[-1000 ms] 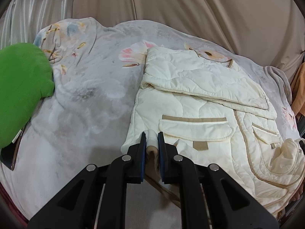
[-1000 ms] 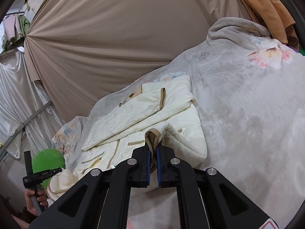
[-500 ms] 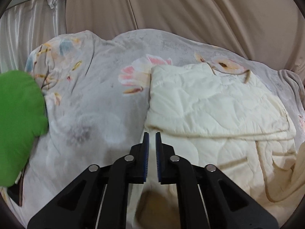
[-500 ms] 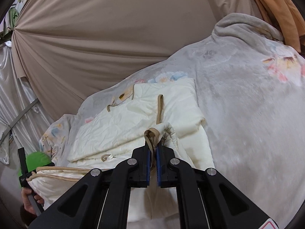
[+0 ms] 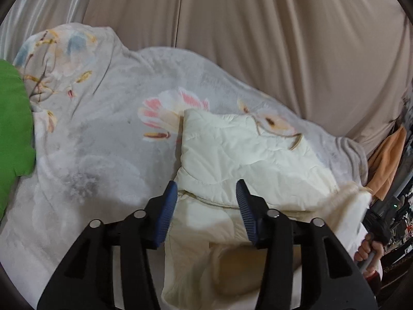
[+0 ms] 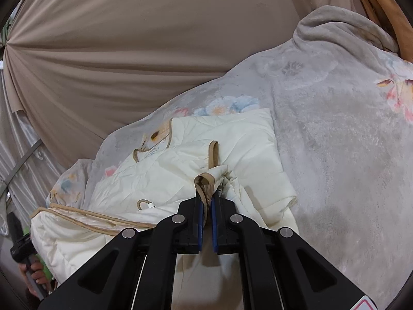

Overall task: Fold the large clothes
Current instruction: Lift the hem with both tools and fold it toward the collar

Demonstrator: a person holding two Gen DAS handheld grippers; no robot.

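- A cream quilted jacket (image 5: 247,160) is seen lying on a grey flowered blanket (image 5: 98,139) spread over a bed, w/ beige curtains (image 5: 258,38) behind.
- The left gripper (image 5: 206,204) is held wide open, nothing between its blue pads; it hovers over the jacket's near left edge, where a folded-over layer meets the layer below.
- The right gripper (image 6: 206,206) is clamped on a tan-trimmed bunch of the jacket's right side, lifted a little off the rest.
- Key relation: the jacket lies straight ahead of both tools, long axis running away from them toward the curtains; its far end is already doubled over, so the near end appears to be what's left to fold.
- The left tool is judged nearer the free near-left edge, while the right already has its corner; a matching grab on the left looks needed before both sides can be carried forward.
- A green cushion (image 5: 13,134) lies well left of the jacket.
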